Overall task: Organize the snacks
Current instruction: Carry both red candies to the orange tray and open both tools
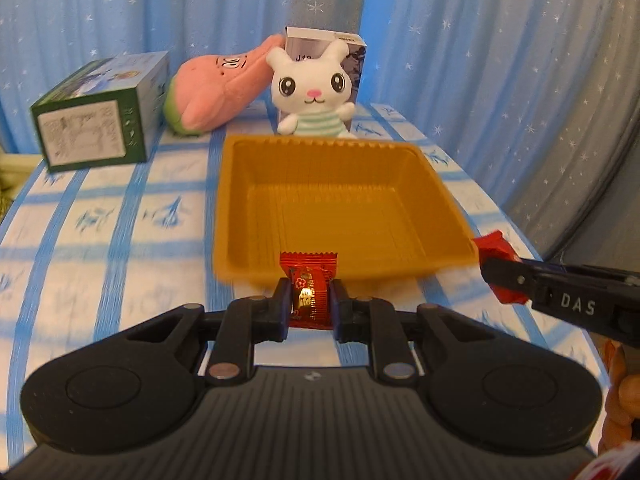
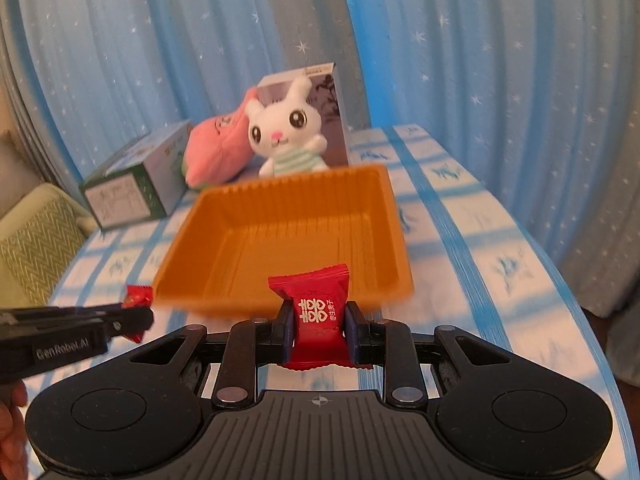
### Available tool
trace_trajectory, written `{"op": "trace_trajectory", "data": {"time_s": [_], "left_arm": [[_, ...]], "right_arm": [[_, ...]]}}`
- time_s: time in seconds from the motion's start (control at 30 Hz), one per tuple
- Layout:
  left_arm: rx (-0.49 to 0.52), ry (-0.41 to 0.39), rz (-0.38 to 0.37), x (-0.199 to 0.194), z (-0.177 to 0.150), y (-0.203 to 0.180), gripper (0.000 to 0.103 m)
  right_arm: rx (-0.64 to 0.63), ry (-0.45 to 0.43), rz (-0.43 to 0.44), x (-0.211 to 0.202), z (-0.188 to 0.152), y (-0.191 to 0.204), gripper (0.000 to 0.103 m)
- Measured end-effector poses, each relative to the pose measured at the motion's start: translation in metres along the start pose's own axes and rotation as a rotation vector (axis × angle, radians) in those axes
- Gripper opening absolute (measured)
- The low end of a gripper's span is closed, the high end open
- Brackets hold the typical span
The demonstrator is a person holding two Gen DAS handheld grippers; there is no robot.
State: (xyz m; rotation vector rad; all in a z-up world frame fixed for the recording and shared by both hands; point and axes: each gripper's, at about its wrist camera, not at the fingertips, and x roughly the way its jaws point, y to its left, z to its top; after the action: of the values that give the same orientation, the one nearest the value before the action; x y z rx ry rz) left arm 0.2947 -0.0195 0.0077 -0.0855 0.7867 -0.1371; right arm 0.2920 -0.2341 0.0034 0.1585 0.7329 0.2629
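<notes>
Clamping a red wrapped candy (image 1: 310, 298) between its pads, the left hand-held gripper (image 1: 310, 306) hovered just short of the near rim of the orange tray (image 1: 344, 204). The right hand-held gripper (image 2: 319, 330) was likewise closed on a second red candy (image 2: 316, 316) printed with white characters, held upright before the tray's near edge. In each wrist view the other gripper came in from the side, its candy poking past the fingertips beside a near corner of the tray. The tray sat bare inside on the blue-and-white checked surface (image 1: 100, 216). Behind it stood a white bunny plush (image 1: 310, 92) against an upright grey box (image 1: 352, 46), with a pink plush (image 1: 218, 88) leaning to the left of the bunny and a green box (image 1: 96, 120) further left. Blue star-patterned curtains (image 1: 500, 60) hung behind everything.
</notes>
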Motion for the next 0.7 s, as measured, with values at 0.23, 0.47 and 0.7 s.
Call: {"op": "trace_trajectory", "data": {"time_s": [0.23,0.47,0.7], "left_arm": [[-0.043,0.004,-0.012,0.05,0.034,0.011,0.018],[-0.063,0.028,-0.013,0.081,0.041,0.018,0.018],[-0.085,0.018,-0.008,0.084,0.038,0.027,0.025]], "right_arm": [[0.025,0.015,0.021,0.054,0.04,-0.011,0.026],[0.071,0.05,0.032,0.084,0.041,-0.017,0.026],[0.079,0.06,0.03,0.093,0.038,-0.021,0.026]]}}
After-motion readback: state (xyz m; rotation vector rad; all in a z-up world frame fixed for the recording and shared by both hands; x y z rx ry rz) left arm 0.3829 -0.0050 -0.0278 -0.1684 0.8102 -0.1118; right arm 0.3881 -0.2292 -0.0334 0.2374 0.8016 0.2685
